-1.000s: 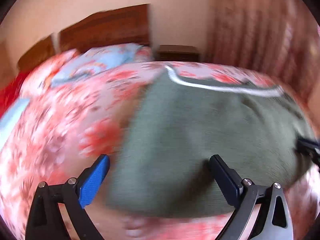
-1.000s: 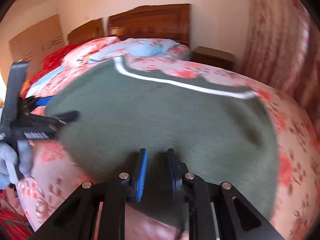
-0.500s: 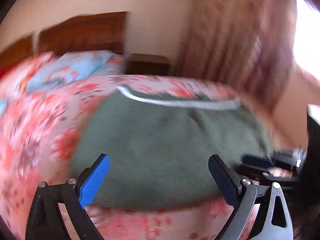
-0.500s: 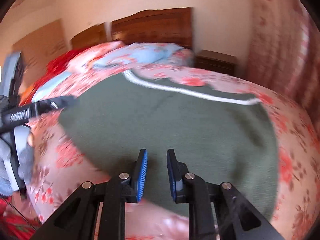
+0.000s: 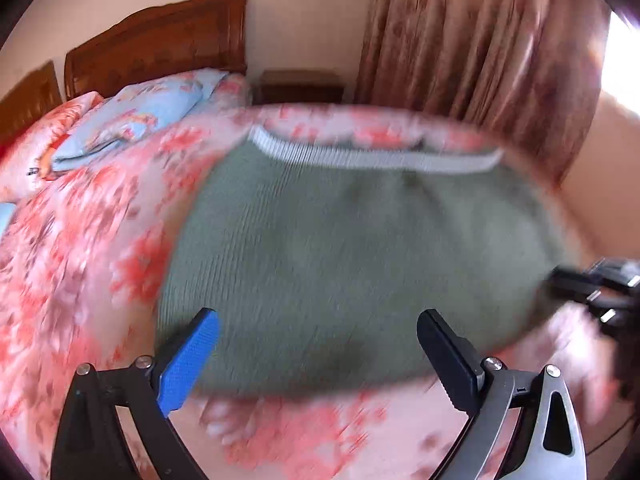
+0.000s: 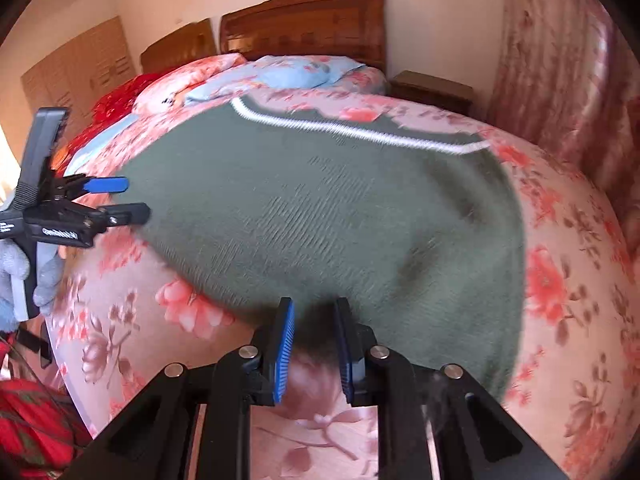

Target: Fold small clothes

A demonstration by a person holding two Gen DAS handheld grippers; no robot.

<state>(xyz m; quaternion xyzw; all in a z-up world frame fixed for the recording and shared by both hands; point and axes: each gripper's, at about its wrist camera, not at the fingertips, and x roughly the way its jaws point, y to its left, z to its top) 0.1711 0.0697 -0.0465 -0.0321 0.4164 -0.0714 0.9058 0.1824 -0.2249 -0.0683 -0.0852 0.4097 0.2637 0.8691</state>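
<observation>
Cloth is lying spread out on the bed: a green knit top (image 6: pixel 320 208) with a white stripe (image 6: pixel 360 132) along its far edge. It is filling the middle of both views and is resting flat on the flowery bed cover (image 6: pixel 560 280). A blue pillow (image 5: pixel 132 116) is sitting well behind it in the upper left of the left view.

The left gripper (image 5: pixel 318 320) is standing wide open and is holding nothing. Its two fingers are hanging over the near edge of the top. In the right view the same gripper (image 6: pixel 130 199) is showing at the left side of the frame, just at the left edge of the top, with a gloved hand (image 6: pixel 24 272) under it.

The right gripper (image 6: pixel 315 308) is showing only a thin gap between its fingers. The near edge of the top is sitting right at the tips. It is too blurry to tell if it is pinching the cloth or only hovering by it.

The job is looking far from done. The top is lying flat and smooth, and no sleeves are sticking out, but it is not clear if they are tucked under. No neat small bundle is showing yet, so the main folds are probably waiting to be made.
</observation>
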